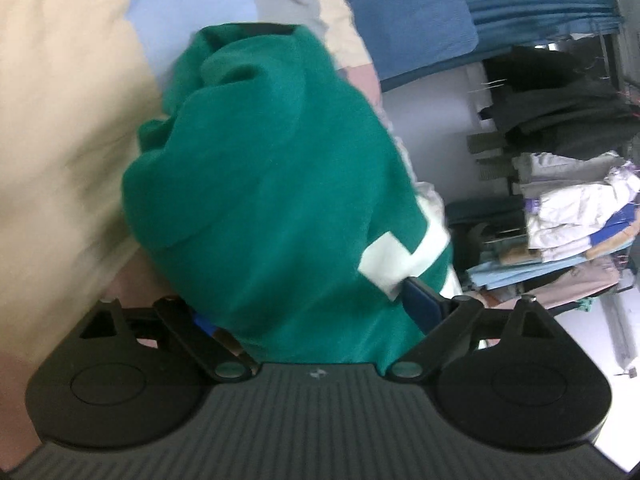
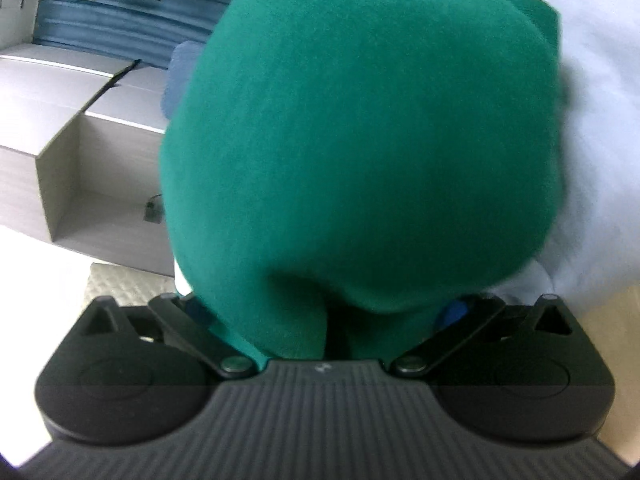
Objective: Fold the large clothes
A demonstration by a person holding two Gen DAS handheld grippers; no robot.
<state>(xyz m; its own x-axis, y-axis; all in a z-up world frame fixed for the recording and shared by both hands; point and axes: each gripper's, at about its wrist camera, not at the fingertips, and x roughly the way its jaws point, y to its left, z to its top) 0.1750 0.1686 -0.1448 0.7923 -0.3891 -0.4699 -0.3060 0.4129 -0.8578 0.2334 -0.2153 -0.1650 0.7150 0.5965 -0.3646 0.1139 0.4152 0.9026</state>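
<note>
We see the green garment (image 1: 264, 184) bunched into a rounded heap on a bed covering (image 1: 60, 100) of cream, pale blue and pink patches, with a white stripe (image 1: 404, 256) showing on its lower right side in the left wrist view. In the right wrist view the same green cloth (image 2: 360, 140) fills most of the frame, lying against pale blue bedding (image 2: 600, 120).

The left gripper (image 1: 316, 316) points forward and somewhat downward into the near edge of the heap. Its fingers (image 1: 420, 304) stand spread wide, one on each side of the cloth; the fabric lies between them, and we see no pinch on it.

The right gripper (image 2: 328, 312) is angled much the same way, nose into the garment. Its fingers (image 2: 454, 312) are likewise splayed far apart, the cloth drooping between them, loose rather than clamped.

Beyond the bed, the left wrist view shows a blue cushion (image 1: 416, 20) and stacks of folded clothes (image 1: 576, 216). The right wrist view shows open white boxes (image 2: 80, 128) and blue fabric (image 2: 120, 28) behind them.
</note>
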